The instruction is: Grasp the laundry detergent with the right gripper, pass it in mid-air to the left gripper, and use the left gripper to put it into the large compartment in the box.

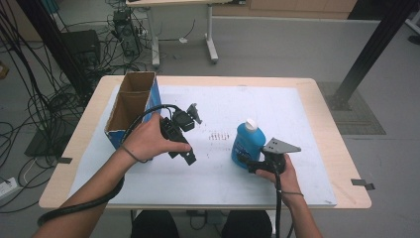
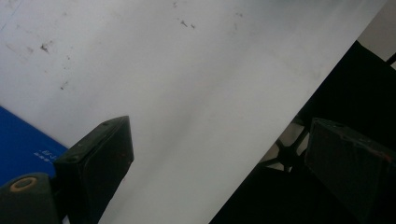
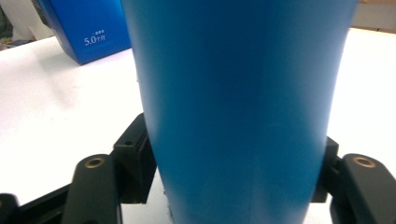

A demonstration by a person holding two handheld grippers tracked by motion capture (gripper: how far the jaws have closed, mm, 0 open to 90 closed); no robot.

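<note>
Standing upright near the table's front edge, right of centre: blue plastic bottle with white cap (image 1: pixel 248 143), long axis vertical, cap upward, contents unseen. Clamped low on both sides by right gripper (image 1: pixel 253 164). Left gripper (image 1: pixel 190 134) spread wide, gripping nothing. Farther left, open blue cardboard box (image 1: pixel 130 106), inside apparently bare.

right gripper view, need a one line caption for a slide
Right gripper closed on the lower body of an upright blue bottle, with a blue box behind on the white table.
</note>
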